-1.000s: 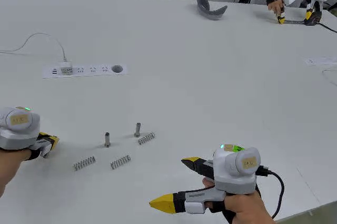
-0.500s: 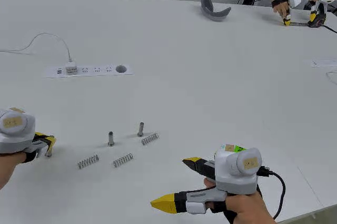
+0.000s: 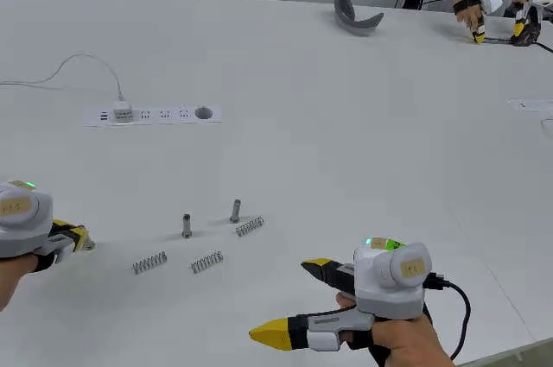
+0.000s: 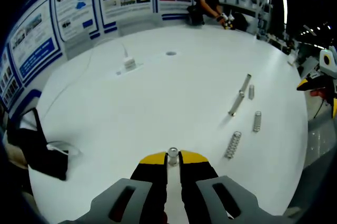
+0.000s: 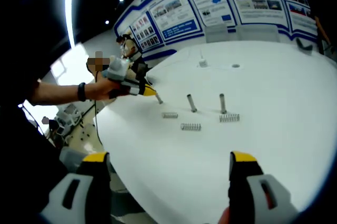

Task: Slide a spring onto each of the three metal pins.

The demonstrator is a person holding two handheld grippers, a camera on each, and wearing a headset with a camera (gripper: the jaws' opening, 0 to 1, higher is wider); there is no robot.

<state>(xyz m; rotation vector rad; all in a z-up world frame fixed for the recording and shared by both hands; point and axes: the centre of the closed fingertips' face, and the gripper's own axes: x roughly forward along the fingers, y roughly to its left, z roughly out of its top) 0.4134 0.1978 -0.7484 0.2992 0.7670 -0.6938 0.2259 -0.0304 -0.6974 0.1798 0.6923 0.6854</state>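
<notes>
Two metal pins (image 3: pixel 187 225) (image 3: pixel 235 210) stand upright near the front of the white table (image 3: pixel 346 142). Three springs (image 3: pixel 149 262) (image 3: pixel 206 262) (image 3: pixel 250 226) lie flat beside them. At the left edge, my left gripper (image 3: pixel 79 239) is shut on a third pin (image 3: pixel 87 244), a hand's width left of the springs. That pin (image 4: pixel 172 156) stands between the yellow tips of the left gripper (image 4: pixel 172 162). My right gripper (image 3: pixel 294 300) hovers open at the front right, nothing between its fingers. From the right gripper (image 5: pixel 168 161), the pins (image 5: pixel 191 103) (image 5: pixel 222 103) and springs (image 5: pixel 191 126) lie ahead.
A white power strip (image 3: pixel 151 114) with a plugged cable lies farther back on the left. A grey curved object (image 3: pixel 359 13) rests at the far side. Another person (image 3: pixel 484 4) works with grippers at the far right corner. A paper (image 3: pixel 527 104) lies at the right edge.
The head camera has shifted a little. My left gripper, still shut on its pin, has drawn slightly farther left from the standing pins. The right gripper stays as it was.
</notes>
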